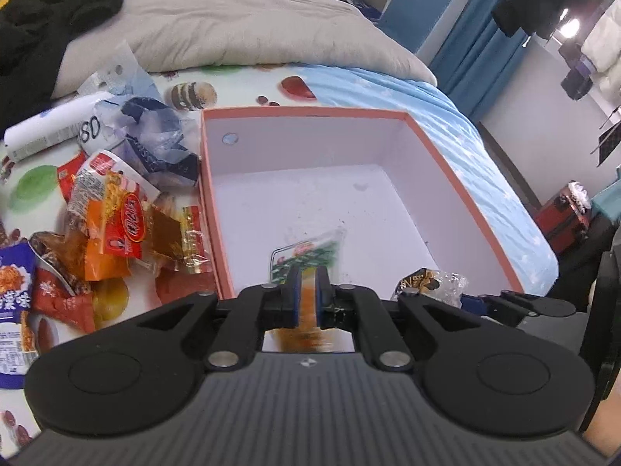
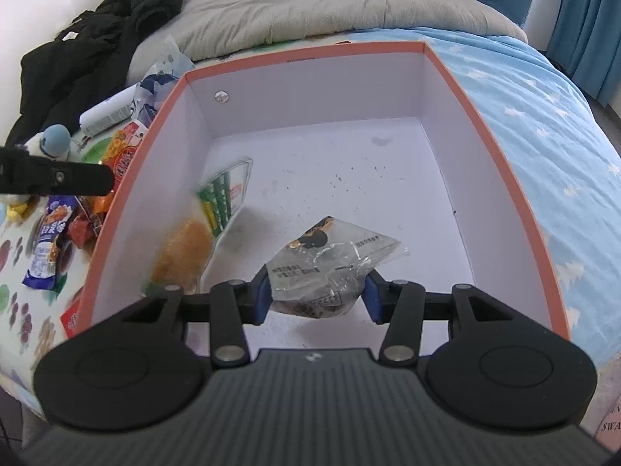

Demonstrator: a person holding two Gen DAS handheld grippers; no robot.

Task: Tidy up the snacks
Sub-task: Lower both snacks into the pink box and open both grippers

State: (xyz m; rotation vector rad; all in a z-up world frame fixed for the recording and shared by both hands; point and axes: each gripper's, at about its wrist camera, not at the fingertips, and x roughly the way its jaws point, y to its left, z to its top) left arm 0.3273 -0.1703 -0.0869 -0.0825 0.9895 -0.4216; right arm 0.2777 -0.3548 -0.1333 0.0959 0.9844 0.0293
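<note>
Left gripper [image 1: 306, 295]: jaws clenched on a green-and-orange snack packet [image 1: 310, 258], pinched at its orange end, green end sticking forward over the near-left part of the box floor. Packet is motion-blurred in both views. From the right wrist it shows as a blurred strip against the box's left wall [image 2: 202, 225].

Right gripper [image 2: 316, 297]: jaws closed around a clear crinkly packet with black print [image 2: 333, 260], pads touching both sides of its lower bulge, top corner pointing forward. It hangs over the near-middle of the box floor; can't tell if it touches the floor.

Box [image 1: 458, 178]: white inside, orange rim, sits on the bed near its right edge. Floor carries dark crumbs and a faint heart-shaped mark toward the far wall; one round metal disc [image 1: 230, 139] on the far-left of the back wall. Two packets over the box, one per gripper.

Outside the box's left wall: loose pile of snack wrappers [image 1: 116, 229], red/orange ones nearest, a blue-purple packet [image 1: 15, 310] at the near-left bed edge, count unclear. Further back: crumpled blue-and-clear plastic bag [image 1: 147, 143], white tube [image 1: 46, 132].

Far end: grey duvet [image 1: 248, 27], black clothing [image 1: 50, 19].
</note>
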